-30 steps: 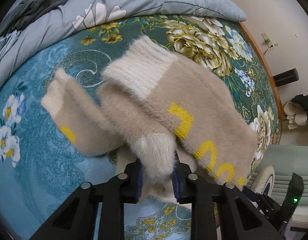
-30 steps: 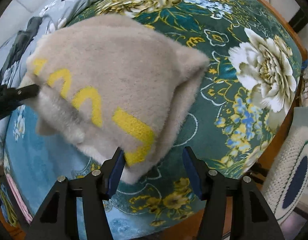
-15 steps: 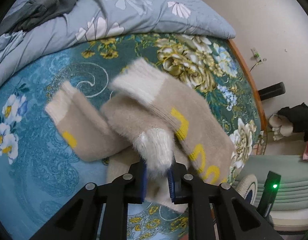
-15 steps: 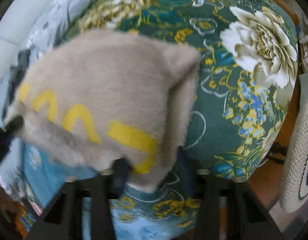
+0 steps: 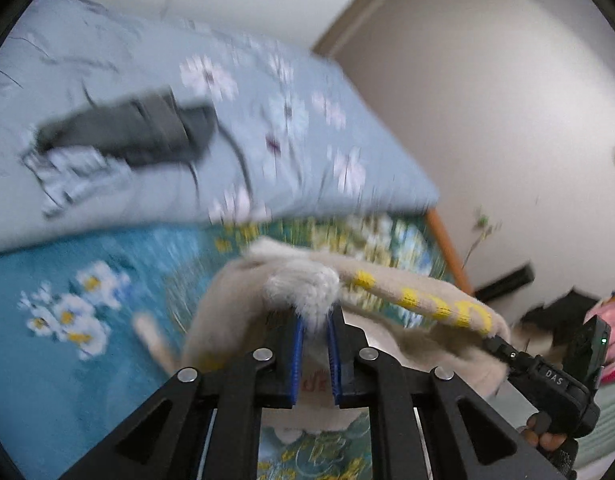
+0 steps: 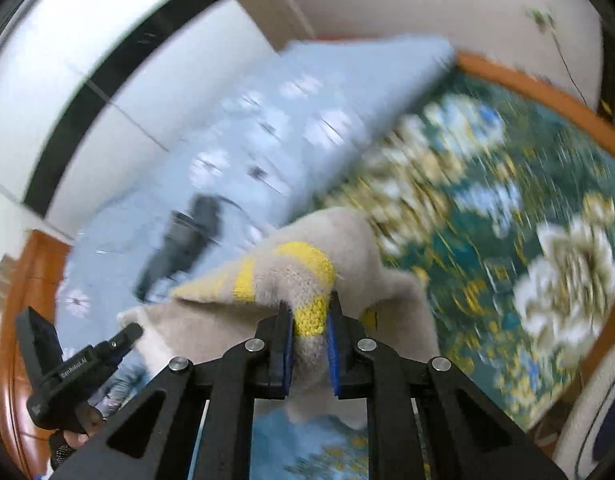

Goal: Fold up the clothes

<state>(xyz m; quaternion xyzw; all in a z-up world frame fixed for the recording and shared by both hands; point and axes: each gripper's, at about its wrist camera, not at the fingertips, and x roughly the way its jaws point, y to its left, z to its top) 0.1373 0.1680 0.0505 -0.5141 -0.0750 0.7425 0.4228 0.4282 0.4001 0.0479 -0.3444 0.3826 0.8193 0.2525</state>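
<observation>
left gripper [image 5: 314,330]: clamped on a fuzzy cream ribbed edge of the sweater [image 5: 387,292], likely a cuff or hem; cloth fills the gap between the blue pads [image 5: 296,360]
right gripper [image 6: 309,322]: clamped on a beige fold with a yellow knit mark; jaws pinched tight on the fabric
sweater location: off the bed, slung between the two grippers above the teal floral bedspread [image 5: 67,264]; in the left view the row of yellow letters runs across to the other tool at lower right; in the right view the body [image 6: 347,240] sags away from the jaws toward the spread
progress: my read is mid-fold or a reposition, not a finished fold; garment is bunched and airborne, no flat tidy stack visible anywhere; judged early to middle of the task
left to do: lay the sweater down flat, bring sleeves and halves over, square the edges; the dark grey garment [image 5: 131,132] on the pale blue quilt [image 5: 307,148] looks unfolded and probably waits its turn
hard to make out: heavy motion blur in both views; quilt and spread patterns smeared; grey garment's type unreadable
hidden: sleeves and lower part of the sweater sit behind the gripper frames; which layers each jaw holds cannot be told; whether any cloth touches the bed cannot be told
cut off: bed frame [image 6: 547,92] only partly seen; room edges lost to the fisheye rim
</observation>
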